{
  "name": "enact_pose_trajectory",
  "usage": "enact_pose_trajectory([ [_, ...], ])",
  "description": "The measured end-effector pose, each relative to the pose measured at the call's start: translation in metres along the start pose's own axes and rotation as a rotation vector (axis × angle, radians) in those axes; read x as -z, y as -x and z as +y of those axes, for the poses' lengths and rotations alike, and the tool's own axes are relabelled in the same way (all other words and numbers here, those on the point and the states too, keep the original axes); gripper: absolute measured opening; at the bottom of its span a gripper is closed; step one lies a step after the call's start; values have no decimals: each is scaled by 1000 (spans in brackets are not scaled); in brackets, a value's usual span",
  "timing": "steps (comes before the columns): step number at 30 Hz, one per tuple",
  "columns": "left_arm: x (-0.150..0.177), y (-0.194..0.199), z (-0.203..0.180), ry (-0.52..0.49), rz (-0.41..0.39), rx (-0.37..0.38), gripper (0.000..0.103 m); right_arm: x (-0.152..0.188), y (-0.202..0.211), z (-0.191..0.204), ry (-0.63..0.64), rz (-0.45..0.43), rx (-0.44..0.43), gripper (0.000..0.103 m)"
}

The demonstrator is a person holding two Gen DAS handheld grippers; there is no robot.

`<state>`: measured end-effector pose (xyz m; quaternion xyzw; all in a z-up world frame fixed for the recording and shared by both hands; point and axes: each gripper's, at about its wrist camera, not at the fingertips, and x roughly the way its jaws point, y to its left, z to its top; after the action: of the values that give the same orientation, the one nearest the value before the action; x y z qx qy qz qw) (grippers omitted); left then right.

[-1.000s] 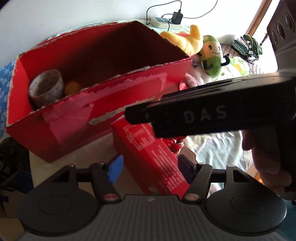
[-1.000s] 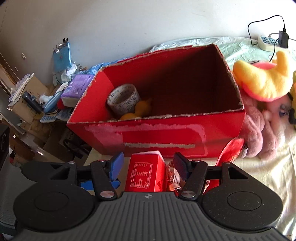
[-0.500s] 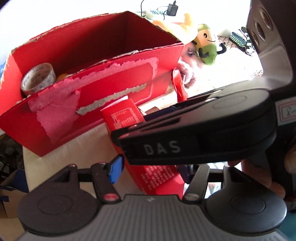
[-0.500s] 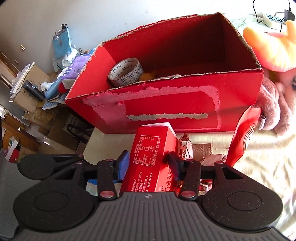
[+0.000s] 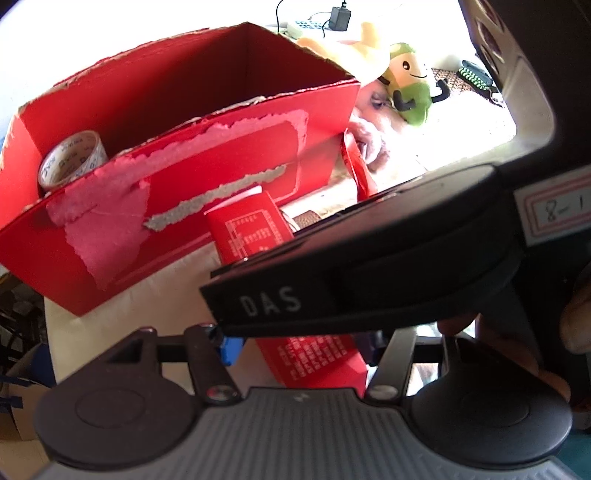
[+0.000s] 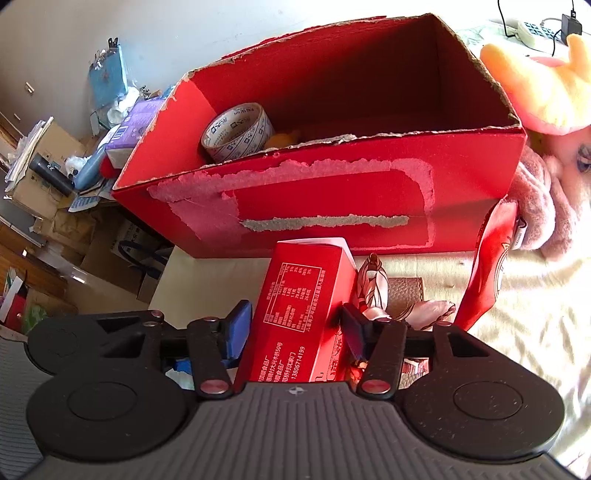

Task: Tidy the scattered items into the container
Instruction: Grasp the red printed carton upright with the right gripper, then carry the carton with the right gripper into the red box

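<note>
- Red carton (image 6: 295,314) lying on the cream bedcover (image 6: 535,295), directly in front of the red cardboard box (image 6: 332,192), printed side up, its far end almost touching the box's torn front wall.
- Right gripper (image 6: 291,332) straddling the carton's near half, blue-padded fingers (image 6: 236,328) pressing against both long sides, pinching it.
- Left gripper (image 5: 301,345) hovering over the same carton (image 5: 251,229) from the box's left-front side; blue pad (image 5: 231,349) just beside the carton's edge, the other finger mostly hidden under the right tool's black body, so cannot tell whether spread or closing.
- Hand (image 5: 576,325) partly showing at the edge of the left view, wrapping the right tool's handle.
- Patterned scarf (image 6: 376,291) and brown leather wallet (image 6: 404,295) lying just right of the carton, in front of the box.
- Glossy red packet (image 6: 491,266) leaning by the box's front right corner.
- Tape roll (image 6: 236,131) sitting inside the box at its left end, with something orange (image 6: 282,138) beside it.
- Pink plush toy (image 6: 546,206) and yellow plush (image 6: 535,81) crowding the box's right side; green plush (image 5: 410,85) beyond them.
- Power strip (image 6: 535,31) resting behind the box's far right corner.
- Cluttered shelves and cardboard boxes (image 6: 55,184) standing off to the box's left.
</note>
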<state>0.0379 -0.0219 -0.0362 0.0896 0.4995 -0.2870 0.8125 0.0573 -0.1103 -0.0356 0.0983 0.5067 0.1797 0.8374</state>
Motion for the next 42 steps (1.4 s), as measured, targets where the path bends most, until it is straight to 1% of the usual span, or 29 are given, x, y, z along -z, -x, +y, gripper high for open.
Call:
enact_pose_trajectory([
  [6, -1, 22, -2, -18, -46, 11, 58, -2, 18, 5, 13, -33, -26, 54],
  [12, -5, 68, 2, -54, -125, 16, 58, -12, 47, 18, 40, -103, -109, 54],
  [15, -9, 93, 4, -59, -181, 8, 57, -19, 64, 24, 59, -158, -149, 53],
  [17, -15, 110, 3, -71, -237, -13, 57, -26, 77, 27, 68, -213, -174, 53],
  [18, -18, 118, 3, -78, -267, -24, 54, -31, 84, 28, 74, -245, -186, 51],
  [19, -22, 126, 3, -84, -296, -36, 48, -36, 90, 28, 82, -279, -196, 50],
  [20, -28, 132, 4, -88, -325, -45, 47, -42, 95, 29, 88, -310, -203, 50],
  [23, -51, 138, 12, -85, -386, -55, 47, -60, 102, 31, 113, -388, -190, 49],
  [26, -76, 128, 21, -92, -416, -83, 44, -82, 93, 29, 128, -433, -141, 48],
  [29, -103, 104, 35, -74, -405, -78, 44, -108, 72, 21, 108, -432, -97, 48],
  [33, -126, 66, 56, -30, -352, -50, 42, -132, 39, 5, 90, -378, -29, 48],
  [37, -137, 20, 73, 30, -268, -20, 41, -145, 2, -12, 84, -265, 36, 48],
  [42, -141, -23, 90, 88, -164, -20, 40, -153, -36, -22, 81, -137, 59, 48],
])
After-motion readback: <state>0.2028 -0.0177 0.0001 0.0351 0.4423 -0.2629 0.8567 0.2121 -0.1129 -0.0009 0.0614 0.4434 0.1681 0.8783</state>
